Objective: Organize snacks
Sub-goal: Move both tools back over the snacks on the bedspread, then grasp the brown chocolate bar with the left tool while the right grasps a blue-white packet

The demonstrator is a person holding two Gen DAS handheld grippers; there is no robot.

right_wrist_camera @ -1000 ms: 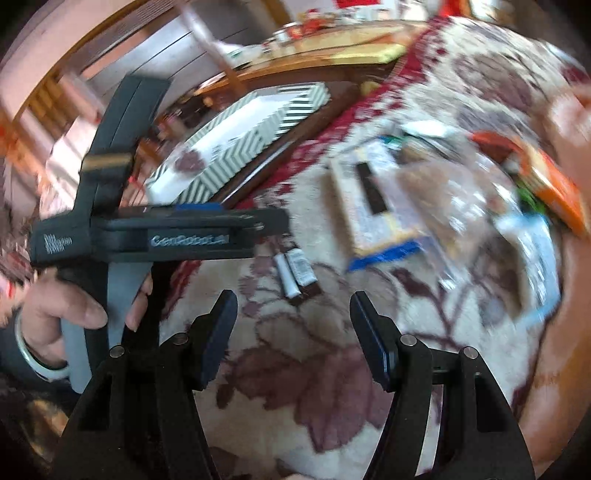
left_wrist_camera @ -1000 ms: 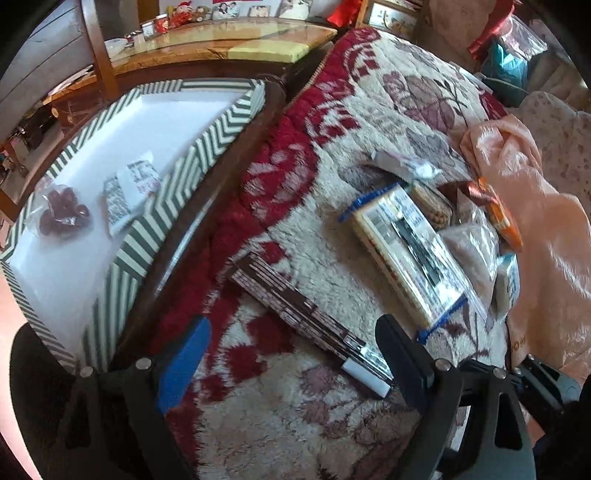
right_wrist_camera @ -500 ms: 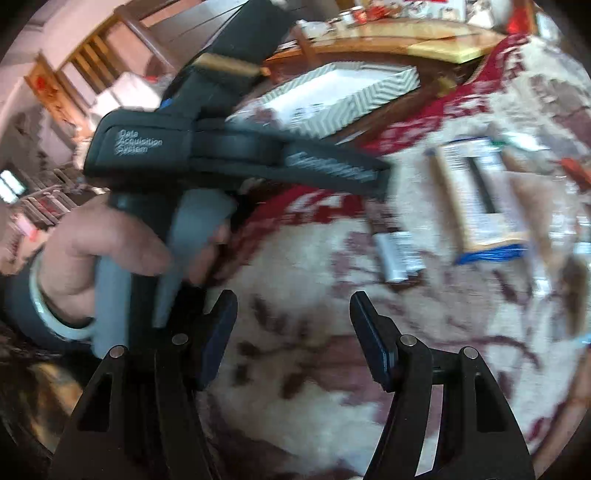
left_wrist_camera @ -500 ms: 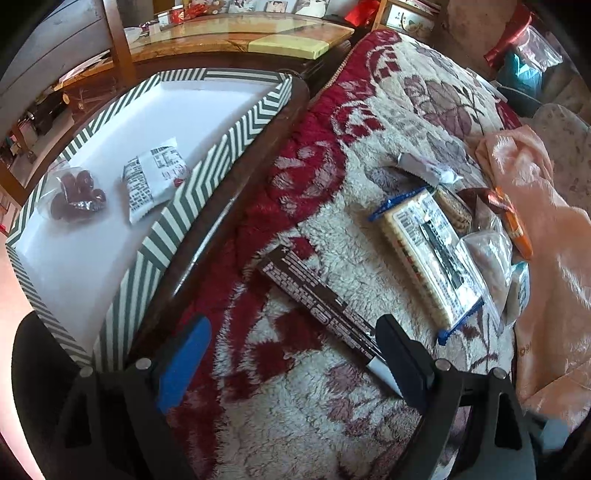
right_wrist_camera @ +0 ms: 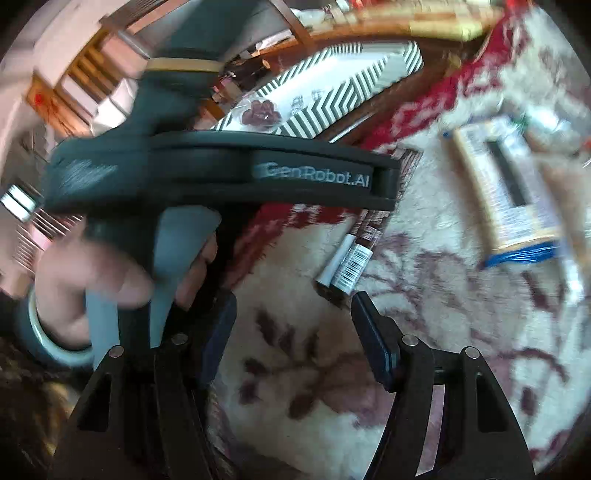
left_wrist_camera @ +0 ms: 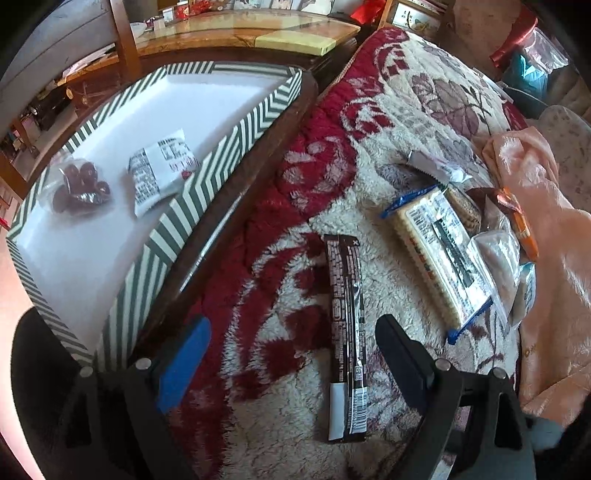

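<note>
A long dark brown snack bar [left_wrist_camera: 346, 332] lies on the fluffy red and cream blanket [left_wrist_camera: 288, 206], between the fingers of my left gripper [left_wrist_camera: 291, 354], which is open and hangs above it. The striped tray [left_wrist_camera: 207, 188] at the left holds a bag of dark red fruit [left_wrist_camera: 79, 184] and a white packet [left_wrist_camera: 162, 170]. In the right wrist view my right gripper [right_wrist_camera: 293, 332] has nothing between its fingers and its jaws are opening; the same bar [right_wrist_camera: 354, 254] lies just beyond it. The left gripper's body fills that view's upper left, held by a hand [right_wrist_camera: 92, 280].
A cracker pack with blue ends [left_wrist_camera: 436, 254] and several other snack bags [left_wrist_camera: 498, 251] lie on the blanket to the right. A pale orange cloth [left_wrist_camera: 546, 266] is heaped at the far right. A wooden table [left_wrist_camera: 240, 33] stands behind the tray.
The snack bar has swung from slanted to nearly upright in the left wrist view as that view turned. In the right wrist view the left gripper's body and hand have come closer and larger.
</note>
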